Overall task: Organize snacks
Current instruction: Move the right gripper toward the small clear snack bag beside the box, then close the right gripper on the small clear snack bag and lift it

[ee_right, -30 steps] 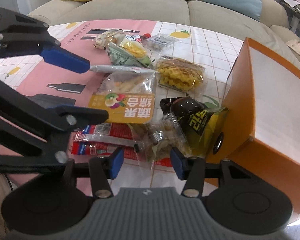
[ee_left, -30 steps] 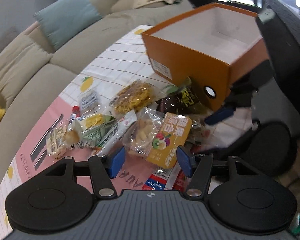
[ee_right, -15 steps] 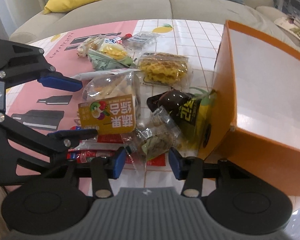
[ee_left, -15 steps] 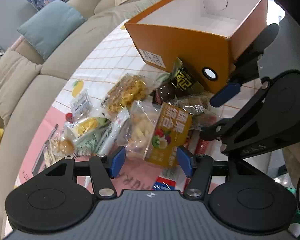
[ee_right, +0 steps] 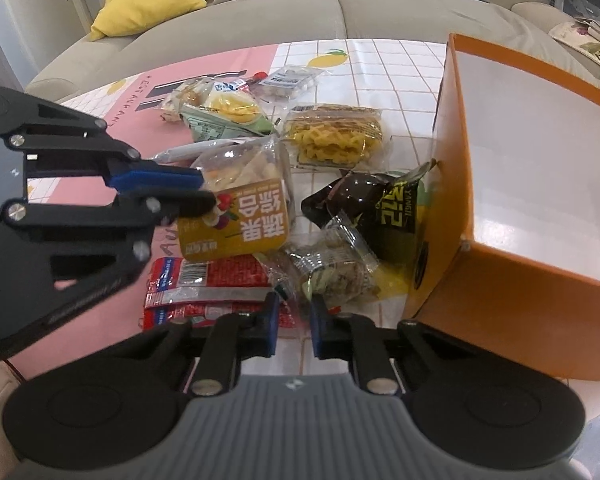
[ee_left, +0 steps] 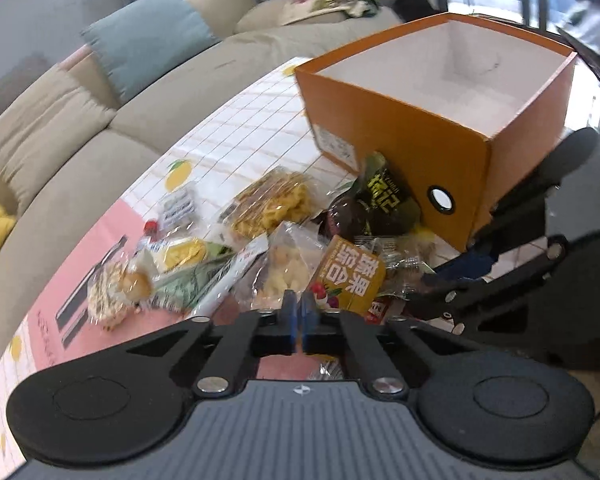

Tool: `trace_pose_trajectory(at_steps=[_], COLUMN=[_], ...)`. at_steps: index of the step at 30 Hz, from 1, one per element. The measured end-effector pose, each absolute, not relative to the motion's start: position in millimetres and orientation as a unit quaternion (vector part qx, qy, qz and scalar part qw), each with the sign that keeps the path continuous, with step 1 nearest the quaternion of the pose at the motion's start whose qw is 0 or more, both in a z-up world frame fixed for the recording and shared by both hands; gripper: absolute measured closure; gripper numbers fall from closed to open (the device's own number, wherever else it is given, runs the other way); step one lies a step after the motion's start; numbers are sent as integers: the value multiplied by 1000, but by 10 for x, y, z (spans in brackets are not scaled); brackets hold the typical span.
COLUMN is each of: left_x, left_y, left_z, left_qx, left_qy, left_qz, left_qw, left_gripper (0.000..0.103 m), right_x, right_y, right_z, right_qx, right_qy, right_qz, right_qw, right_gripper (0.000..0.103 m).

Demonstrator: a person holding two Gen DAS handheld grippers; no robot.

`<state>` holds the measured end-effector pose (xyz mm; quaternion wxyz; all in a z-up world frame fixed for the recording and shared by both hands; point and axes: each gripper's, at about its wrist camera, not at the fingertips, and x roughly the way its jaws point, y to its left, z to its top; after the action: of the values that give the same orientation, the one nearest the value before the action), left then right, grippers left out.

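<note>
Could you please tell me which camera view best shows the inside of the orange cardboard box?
The left wrist view: it looks down into the orange cardboard box, showing its bare white interior. The right wrist view shows only one white inner wall.

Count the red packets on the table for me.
2. The far packet lies by the orange bag; the near packet lies alongside it, by the right fingers. More may be hidden under the pile.

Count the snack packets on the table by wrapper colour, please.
Red foil packets: 2
Dark brown pouch with yellow lettering: 1
Green packet: 1
White stick-shaped packet: 1
Clear plastic packets: 5, counting the orange-labelled bag held by the left gripper
Total: 10
</note>
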<state>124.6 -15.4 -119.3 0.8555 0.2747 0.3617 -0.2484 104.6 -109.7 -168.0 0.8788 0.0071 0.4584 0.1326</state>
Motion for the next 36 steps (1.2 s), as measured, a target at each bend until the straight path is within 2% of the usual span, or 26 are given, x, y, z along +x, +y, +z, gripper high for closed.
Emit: trace_pose_trajectory(at_steps=[1, 2, 3, 4, 5, 6, 7, 8, 9, 13, 17, 19, 22, 24, 27, 33, 36], left_x=[1221, 1194, 1180, 1174, 1175, 1178, 1185, 1193, 1190, 1165, 1071, 1029, 966, 940, 929, 941, 948], left_y=[-155, -160, -156, -141, -118, -83, -47, -11, 16, 102, 177, 242, 285, 327, 355, 342, 319], left_z=[-1189, -1179, -1164, -1145, -1125, -1103, -1089, -1070, -1059, -1060, -1062, -1066, -1064, -1038, -1020, -1052, -1063], left_qx=[275, 274, 265, 250, 227, 198, 169, 136, 111, 34, 14, 10, 8, 3, -2, -1, 0], left_qy=[366, 371, 378, 389, 401, 415, 427, 439, 448, 492, 503, 507, 512, 512, 513, 519, 520], left_qz=[-240, -233, -220, -206, -192, -179, -166, -152, -143, -120, -110, -103, -91, -85, -80, -79, -82], left_qw=[856, 856, 859, 863, 866, 870, 873, 875, 875, 862, 857, 855, 854, 854, 855, 851, 850], left_gripper=[102, 100, 92, 90, 79, 63, 55, 42, 37, 37, 37, 37, 37, 37, 37, 37, 37], right_x=[1038, 1030, 1018, 1006, 997, 993, 992, 994, 992, 943, 830, 794, 777, 768, 793, 949, 1015], right_y=[-1093, -1096, -1099, -1100, -1096, -1089, -1082, -1078, -1078, -1121, -1156, -1173, -1193, -1172, -1120, -1079, -1101], right_z=[-1674, -1669, -1660, -1652, -1648, -1646, -1651, -1649, -1645, -1604, -1552, -1560, -1556, -1510, -1497, -1642, -1716], right_qx=[6, 6, 5, 3, 0, -3, -6, -8, -8, -2, -4, -16, -12, -14, -33, -34, -21], right_qy=[458, 458, 456, 453, 452, 452, 454, 456, 458, 461, 473, 481, 477, 458, 437, 453, 470], right_qz=[134, 136, 137, 137, 136, 133, 130, 125, 122, 115, 112, 101, 103, 108, 106, 102, 102], right_qw=[879, 879, 879, 881, 882, 882, 882, 881, 881, 880, 874, 871, 873, 882, 892, 885, 876], right_gripper=[91, 96, 96, 96, 96, 97, 97, 98, 99, 101, 101, 97, 77, 53, 36, 35, 45])
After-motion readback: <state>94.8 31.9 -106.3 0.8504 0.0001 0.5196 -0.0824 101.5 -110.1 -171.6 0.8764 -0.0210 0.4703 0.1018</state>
